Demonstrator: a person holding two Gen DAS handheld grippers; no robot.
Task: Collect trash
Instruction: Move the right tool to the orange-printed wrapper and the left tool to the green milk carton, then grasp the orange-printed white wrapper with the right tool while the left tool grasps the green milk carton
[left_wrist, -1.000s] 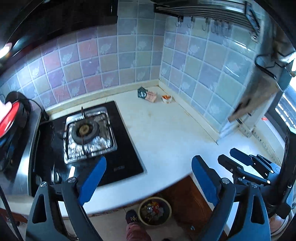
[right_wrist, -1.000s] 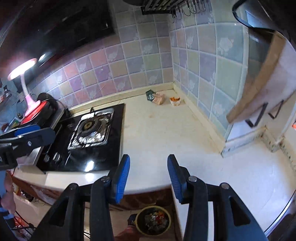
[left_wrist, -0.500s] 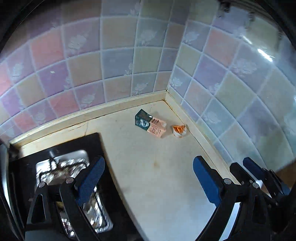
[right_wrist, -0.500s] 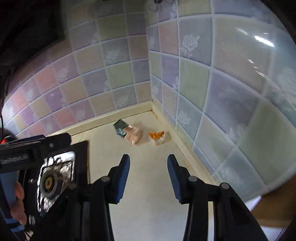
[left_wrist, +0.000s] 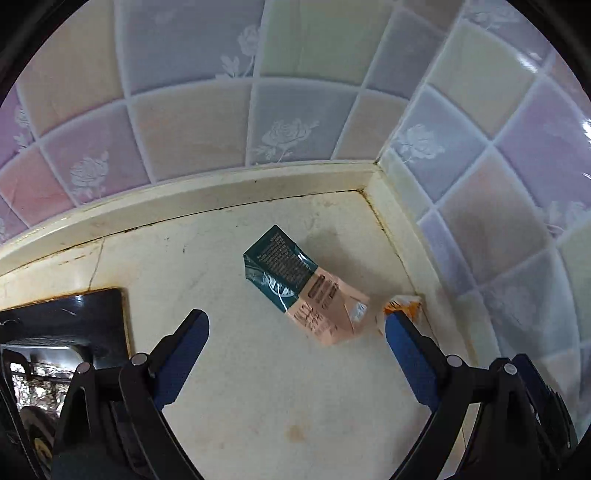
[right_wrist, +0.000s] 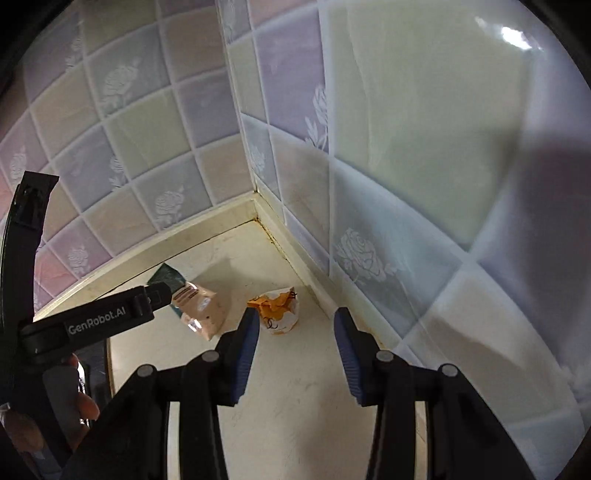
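A green and pink carton (left_wrist: 308, 288) lies on its side on the cream counter near the tiled corner; it also shows in the right wrist view (right_wrist: 201, 302). A crumpled white and orange wrapper (right_wrist: 277, 306) sits to its right, partly hidden behind a fingertip in the left wrist view (left_wrist: 402, 305). My left gripper (left_wrist: 295, 332) is open, its jaws wide, just short of the carton. My right gripper (right_wrist: 293, 328) is open, just short of the wrapper. Both are empty.
The tiled walls meet in a corner (left_wrist: 373, 166) just behind the trash. The black glass hob (left_wrist: 62, 317) with its foil-lined burner lies at the left. The left gripper's body (right_wrist: 92, 321) crosses the left of the right wrist view.
Both grippers have moved forward across the counter toward the corner; the carton and wrapper are now much closer. Both stay open.
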